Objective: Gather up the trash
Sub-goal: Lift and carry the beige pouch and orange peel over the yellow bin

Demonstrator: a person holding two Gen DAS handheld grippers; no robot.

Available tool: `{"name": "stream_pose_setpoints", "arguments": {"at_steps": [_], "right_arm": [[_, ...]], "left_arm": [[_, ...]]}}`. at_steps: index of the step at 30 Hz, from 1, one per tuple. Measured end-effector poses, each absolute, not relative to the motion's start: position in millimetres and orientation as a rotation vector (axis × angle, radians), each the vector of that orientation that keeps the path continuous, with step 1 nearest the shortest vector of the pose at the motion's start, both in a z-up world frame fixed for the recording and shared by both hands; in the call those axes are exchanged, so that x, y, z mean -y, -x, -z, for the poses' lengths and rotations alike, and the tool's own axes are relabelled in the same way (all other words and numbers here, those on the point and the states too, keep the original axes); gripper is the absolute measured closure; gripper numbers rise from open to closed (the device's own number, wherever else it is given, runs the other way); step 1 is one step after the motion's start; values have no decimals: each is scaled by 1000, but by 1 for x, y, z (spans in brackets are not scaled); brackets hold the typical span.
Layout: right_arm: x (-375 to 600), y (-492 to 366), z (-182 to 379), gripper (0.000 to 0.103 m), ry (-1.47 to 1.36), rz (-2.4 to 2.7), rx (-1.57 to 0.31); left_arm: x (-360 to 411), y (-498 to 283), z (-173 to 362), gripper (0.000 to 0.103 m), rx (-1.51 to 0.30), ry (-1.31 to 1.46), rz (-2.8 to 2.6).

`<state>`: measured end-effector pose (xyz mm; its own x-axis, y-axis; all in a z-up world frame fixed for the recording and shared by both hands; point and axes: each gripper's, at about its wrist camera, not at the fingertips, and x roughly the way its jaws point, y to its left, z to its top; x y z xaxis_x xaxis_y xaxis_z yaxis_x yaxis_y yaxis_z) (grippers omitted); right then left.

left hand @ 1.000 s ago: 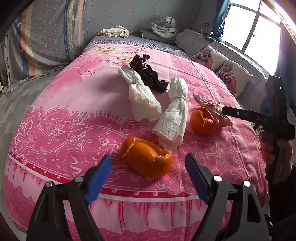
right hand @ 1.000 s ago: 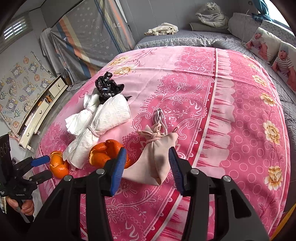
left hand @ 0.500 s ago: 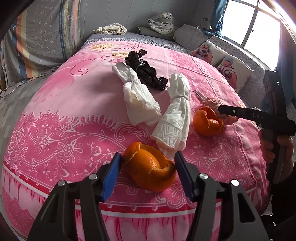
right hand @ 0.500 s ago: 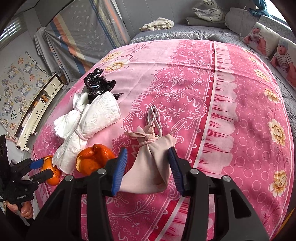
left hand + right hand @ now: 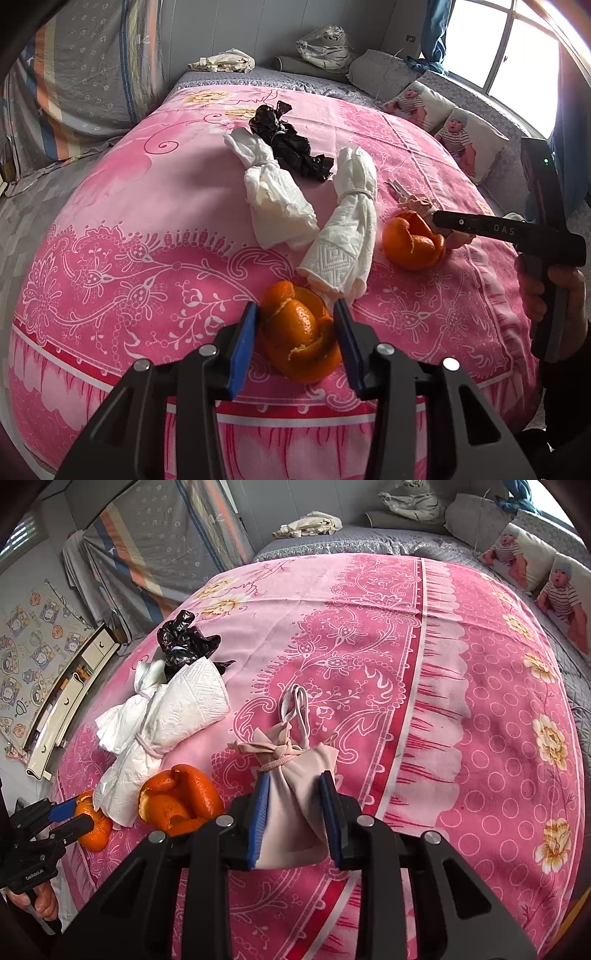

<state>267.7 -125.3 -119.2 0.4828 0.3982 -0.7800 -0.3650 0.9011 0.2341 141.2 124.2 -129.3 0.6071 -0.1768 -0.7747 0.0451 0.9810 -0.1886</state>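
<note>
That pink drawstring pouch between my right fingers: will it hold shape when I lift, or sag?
The pink pouch looks like soft cloth, creased and slumped flat on the bedspread, so it will probably sag below the right gripper. It seems thin and nearly empty, so likely light. Its loose cord loops may dangle and drag.

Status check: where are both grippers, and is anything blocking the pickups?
Left gripper shut on near orange peel. Right gripper shut on pink pouch. White tissue roll touches that peel's far side; nothing else blocking.
</note>
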Motion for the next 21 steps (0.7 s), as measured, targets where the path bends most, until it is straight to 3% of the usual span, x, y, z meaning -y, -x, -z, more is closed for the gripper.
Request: {"name": "stream_pose_setpoints", "arguments": {"at_steps": [6, 8, 21], "right_arm": [[123, -267, 120, 87, -37, -466, -970], [126, -266, 119, 89, -61, -474, -977], [144, -249, 101, 93, -133, -499, -955]], "left_arm": [[-125, -135, 126, 66, -911, 184, 142], [-126, -132, 123, 77, -904, 186, 146], [-130, -122, 116, 79, -879, 213, 157]]}}
